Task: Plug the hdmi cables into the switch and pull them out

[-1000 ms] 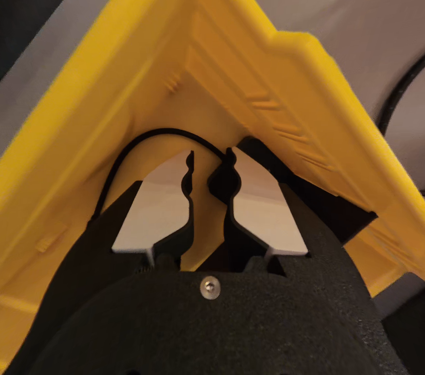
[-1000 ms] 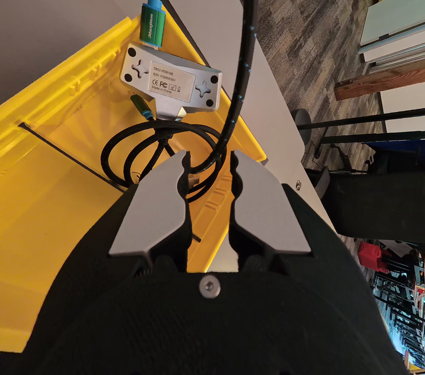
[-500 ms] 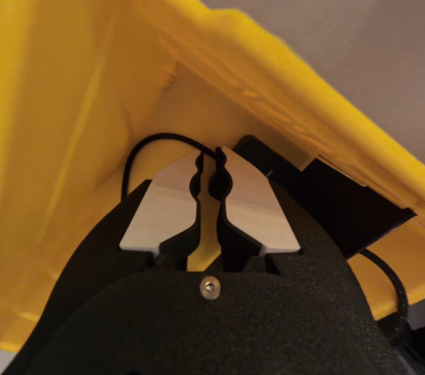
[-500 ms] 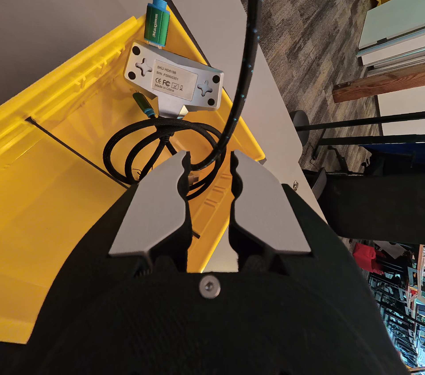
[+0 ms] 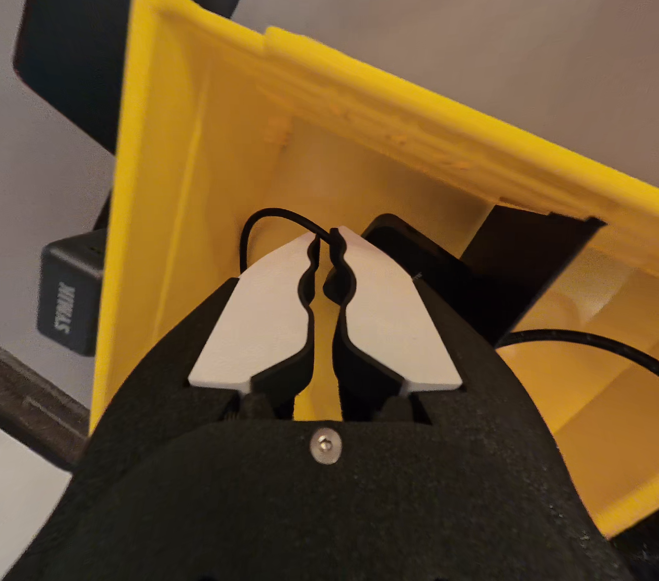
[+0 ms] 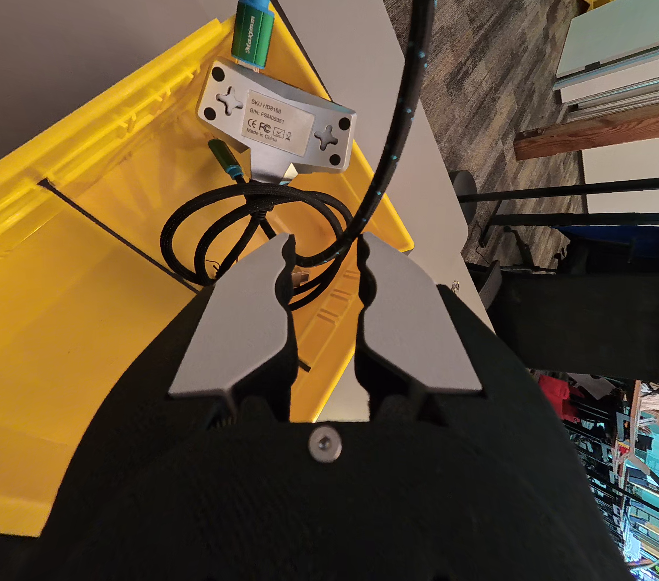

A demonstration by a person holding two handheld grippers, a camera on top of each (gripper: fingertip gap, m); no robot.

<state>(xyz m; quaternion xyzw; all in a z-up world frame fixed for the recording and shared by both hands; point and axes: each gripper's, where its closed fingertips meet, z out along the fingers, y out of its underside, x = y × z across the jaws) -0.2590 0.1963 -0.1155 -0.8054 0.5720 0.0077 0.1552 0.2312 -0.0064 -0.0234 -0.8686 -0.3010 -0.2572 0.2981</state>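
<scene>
My left fingers (image 5: 325, 236) pinch a thin black cable (image 5: 265, 215) inside the yellow bin (image 5: 392, 122). My right fingers (image 6: 326, 241) gape above a labelled silver switch (image 6: 276, 125), green plug (image 6: 252, 31) inserted. Grey worktop (image 6: 107, 11), patterned carpet (image 6: 481, 29) beyond.

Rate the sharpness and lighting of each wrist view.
Left wrist view: soft and motion-blurred, the yellow bin rim smeared, warm dim light. Right wrist view: sharper, the silver switch crisp, its wide-angle lens bending the table edge.

Brushed matt metal switch (image 6: 274, 125), braided cloth cable (image 6: 399, 136), smooth glossy plastic yellow bin (image 6: 107, 279), rough black claw housing (image 6: 321, 510)
</scene>
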